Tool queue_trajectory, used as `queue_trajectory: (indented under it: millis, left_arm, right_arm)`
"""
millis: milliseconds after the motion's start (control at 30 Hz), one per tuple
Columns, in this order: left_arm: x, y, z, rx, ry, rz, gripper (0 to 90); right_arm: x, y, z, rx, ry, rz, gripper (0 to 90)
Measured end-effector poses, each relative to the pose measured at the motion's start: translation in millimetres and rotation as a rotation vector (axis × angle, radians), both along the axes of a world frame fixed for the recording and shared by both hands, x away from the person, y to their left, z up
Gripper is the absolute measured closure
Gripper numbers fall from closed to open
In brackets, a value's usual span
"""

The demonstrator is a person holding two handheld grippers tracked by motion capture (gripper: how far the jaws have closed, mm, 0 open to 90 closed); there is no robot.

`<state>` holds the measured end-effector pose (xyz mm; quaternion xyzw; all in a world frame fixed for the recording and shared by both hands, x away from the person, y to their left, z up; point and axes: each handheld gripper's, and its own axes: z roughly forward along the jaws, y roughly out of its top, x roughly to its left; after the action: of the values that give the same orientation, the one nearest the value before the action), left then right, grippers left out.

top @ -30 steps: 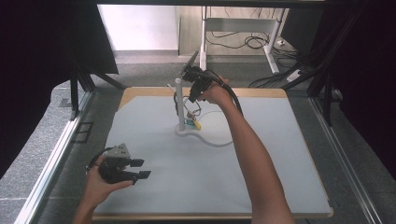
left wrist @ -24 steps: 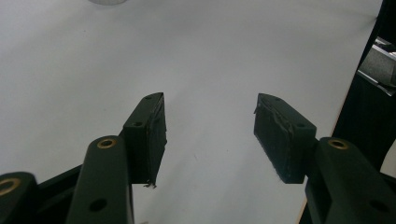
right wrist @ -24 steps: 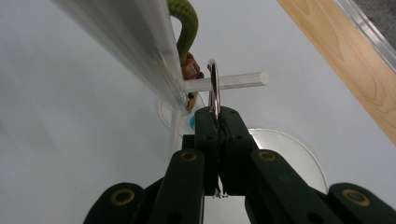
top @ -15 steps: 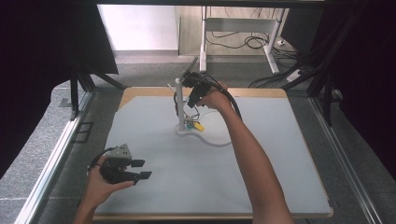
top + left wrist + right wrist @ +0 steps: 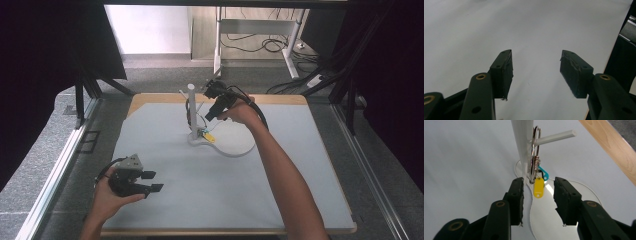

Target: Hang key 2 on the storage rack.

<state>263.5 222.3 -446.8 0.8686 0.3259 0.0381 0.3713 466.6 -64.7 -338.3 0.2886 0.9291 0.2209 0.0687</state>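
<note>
Near the bench's (image 5: 150,210) front-left corner, the left gripper (image 5: 150,182) hovers released, jaws wide over bare surface. Toward the middle of the far edge, the key ring (image 5: 534,163) with its yellow tag (image 5: 539,187) hangs on the white stand's (image 5: 522,142) peg. The right gripper (image 5: 537,195) is released, its jaws flanking the tag. Best to back away straight, so neither jaw snags the ring.

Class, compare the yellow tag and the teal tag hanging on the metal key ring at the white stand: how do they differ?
The yellow plastic tag hangs in front, fully visible, between the right gripper jaws' tips; the teal tag sits behind it, mostly hidden. The yellow one looks solid, the teal one an open outline. Both hang from the metal key ring on the white stand.
</note>
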Motion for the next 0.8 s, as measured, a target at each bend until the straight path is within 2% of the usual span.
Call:
queue_trajectory:
  millis: [167, 267, 433, 700, 800]
  left_arm:
    - [1.1, -1.1, -1.2, 0.009, 0.005, 0.0, 43.9]
    - [1.3, -2.1, -1.8, 0.017, 0.006, -0.003, 43.8]
    - [1.0, -2.4, -2.4, 0.01, 0.007, 0.003, 43.8]
    - [4.7, -2.6, -3.2, 0.005, 0.01, 0.008, 43.7]
    - [4.7, -4.2, -4.5, 0.013, 0.015, 0.004, 43.7]
  right_arm:
    - [-10.5, -14.3, 5.3, 0.032, -0.032, -0.002, 51.7]
    - [-16.9, -25.4, 4.4, 0.058, -0.062, -0.023, 49.7]
    - [-29.2, -45.9, -4.6, 0.102, -0.062, -0.043, 48.4]
    - [-67.3, -93.8, -23.0, 0.2, -0.1, -0.045, 46.4]
    - [-85.9, -113.3, -34.4, 0.23, -0.115, -0.069, 46.1]
